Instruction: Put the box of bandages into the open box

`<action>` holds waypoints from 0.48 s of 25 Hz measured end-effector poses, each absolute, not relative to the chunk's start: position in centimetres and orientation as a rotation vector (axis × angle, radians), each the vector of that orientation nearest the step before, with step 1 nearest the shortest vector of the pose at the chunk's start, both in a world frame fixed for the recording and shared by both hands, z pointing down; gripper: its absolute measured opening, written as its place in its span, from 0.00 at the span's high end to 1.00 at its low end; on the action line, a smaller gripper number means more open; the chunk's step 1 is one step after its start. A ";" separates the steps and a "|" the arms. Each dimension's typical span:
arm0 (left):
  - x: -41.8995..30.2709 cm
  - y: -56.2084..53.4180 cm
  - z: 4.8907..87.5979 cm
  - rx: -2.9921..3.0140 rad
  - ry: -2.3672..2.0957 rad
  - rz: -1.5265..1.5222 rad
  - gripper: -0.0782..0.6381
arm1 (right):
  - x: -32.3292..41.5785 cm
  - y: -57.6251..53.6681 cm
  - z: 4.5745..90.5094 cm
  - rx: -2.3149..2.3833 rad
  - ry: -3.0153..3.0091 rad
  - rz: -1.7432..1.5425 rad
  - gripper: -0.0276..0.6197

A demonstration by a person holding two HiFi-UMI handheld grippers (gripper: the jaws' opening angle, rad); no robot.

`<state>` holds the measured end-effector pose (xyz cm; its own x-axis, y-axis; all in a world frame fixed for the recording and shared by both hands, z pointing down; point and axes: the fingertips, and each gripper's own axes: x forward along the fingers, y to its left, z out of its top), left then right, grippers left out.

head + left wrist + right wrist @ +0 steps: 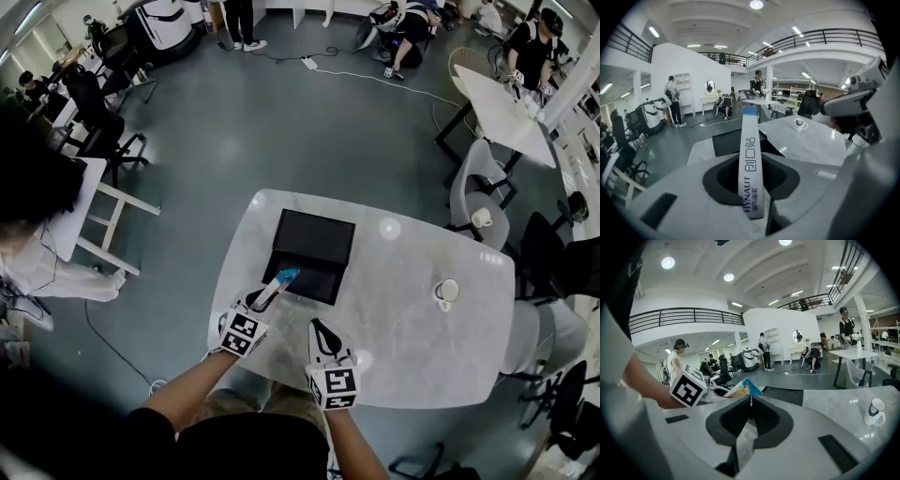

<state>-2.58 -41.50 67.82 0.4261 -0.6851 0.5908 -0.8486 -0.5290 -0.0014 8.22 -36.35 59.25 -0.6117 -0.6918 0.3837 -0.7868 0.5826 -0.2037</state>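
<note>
The box of bandages point(278, 284) is a thin white box with a blue end. My left gripper point(265, 298) is shut on it and holds it slanted over the near left corner of the open black box point(323, 239). In the left gripper view the bandage box point(750, 159) stands edge-on between the jaws and points at the open box point(725, 143). My right gripper point(322, 330) is shut with nothing in it, hovering over the table a little right of the left one. From the right gripper point(751, 401) the bandage box point(743, 389) shows just ahead to the left.
The white table point(403, 319) carries a cup point(446, 292) at the right, also seen as the cup point(874, 411). Chairs point(478, 202) stand along the right side. People and desks fill the room beyond.
</note>
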 end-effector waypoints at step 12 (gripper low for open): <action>0.6 -46.3 77.4 2.485 -1.041 1.140 0.77 | 10.7 -37.3 62.0 1.184 -2.501 0.572 0.93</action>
